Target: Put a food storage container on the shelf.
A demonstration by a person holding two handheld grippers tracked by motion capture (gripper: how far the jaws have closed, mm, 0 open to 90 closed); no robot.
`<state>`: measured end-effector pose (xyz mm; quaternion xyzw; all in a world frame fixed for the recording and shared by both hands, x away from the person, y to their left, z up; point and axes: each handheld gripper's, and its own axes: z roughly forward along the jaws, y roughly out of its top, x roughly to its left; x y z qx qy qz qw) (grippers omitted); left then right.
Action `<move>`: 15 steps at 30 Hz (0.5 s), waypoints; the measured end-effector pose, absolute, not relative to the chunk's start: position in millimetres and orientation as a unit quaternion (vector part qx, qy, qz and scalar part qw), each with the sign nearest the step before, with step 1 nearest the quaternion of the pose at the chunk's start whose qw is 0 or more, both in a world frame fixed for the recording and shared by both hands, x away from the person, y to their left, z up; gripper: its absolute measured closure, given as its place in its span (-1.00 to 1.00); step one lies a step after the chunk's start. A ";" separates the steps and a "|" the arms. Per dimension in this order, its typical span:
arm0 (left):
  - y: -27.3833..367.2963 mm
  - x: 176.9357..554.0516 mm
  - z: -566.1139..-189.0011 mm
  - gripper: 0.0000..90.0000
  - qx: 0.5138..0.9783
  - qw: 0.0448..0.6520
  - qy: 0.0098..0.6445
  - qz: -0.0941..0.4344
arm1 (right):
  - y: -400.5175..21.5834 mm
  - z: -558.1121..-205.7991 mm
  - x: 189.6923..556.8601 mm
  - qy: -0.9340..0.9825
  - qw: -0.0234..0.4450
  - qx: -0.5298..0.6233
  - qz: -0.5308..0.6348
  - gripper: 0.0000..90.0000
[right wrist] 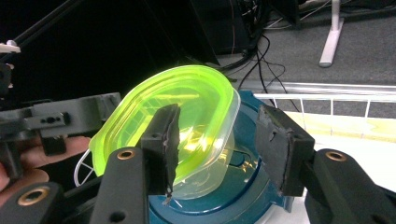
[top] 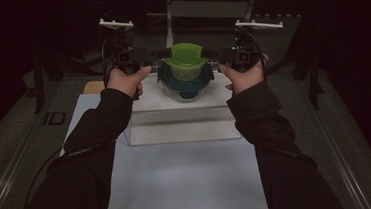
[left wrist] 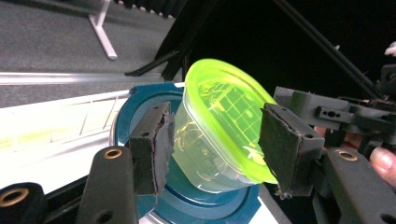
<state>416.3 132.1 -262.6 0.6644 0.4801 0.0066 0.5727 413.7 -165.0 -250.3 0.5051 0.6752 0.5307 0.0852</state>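
Green-lidded tub between two hand-held grippers
The green-lidded tub (top: 186, 59) rests tilted on the blue-lidded container (top: 186, 83), between the left hand-held gripper (left wrist: 212, 154) and the right hand-held gripper (right wrist: 219, 149); both stand open, pads off it.

Glossy clear plastic tub (left wrist: 205, 149), translucent green lid (left wrist: 229, 112)

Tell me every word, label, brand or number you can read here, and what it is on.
None can be read.
The green lid bears a raised grid pattern, no letters.
The clear tub under it shows faint moulded marks, too blurred to read.
The blue lid below is plain.
The white board carries no print.
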 end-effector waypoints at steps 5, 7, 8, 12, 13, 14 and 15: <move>137.3 403.2 -262.2 -0.03 0.670 0.576 0.468 0.011 | -167.0 -249.3 405.2 0.685 0.086 0.492 0.530 0.07; 138.4 398.4 -262.0 -0.04 0.675 0.574 0.463 0.012 | -167.6 -249.8 401.6 0.687 0.088 0.490 0.530 0.07; 139.0 395.9 -262.0 -0.05 0.675 0.575 0.462 0.013 | -167.9 -250.0 400.0 0.688 0.087 0.488 0.530 0.06; 139.9 385.9 -260.4 -0.05 0.684 0.571 0.453 0.023 | -169.9 -251.8 393.6 0.691 0.085 0.483 0.531 0.05; 140.1 383.0 -260.2 -0.05 0.688 0.571 0.448 0.025 | -170.7 -252.6 391.7 0.692 0.084 0.480 0.533 0.05; 140.6 380.0 -260.7 -0.05 0.688 0.574 0.444 0.023 | -171.2 -253.4 389.6 0.693 0.082 0.479 0.533 0.04; 141.2 376.9 -261.4 -0.06 0.689 0.576 0.441 0.021 | -171.7 -254.4 387.2 0.694 0.081 0.476 0.534 0.02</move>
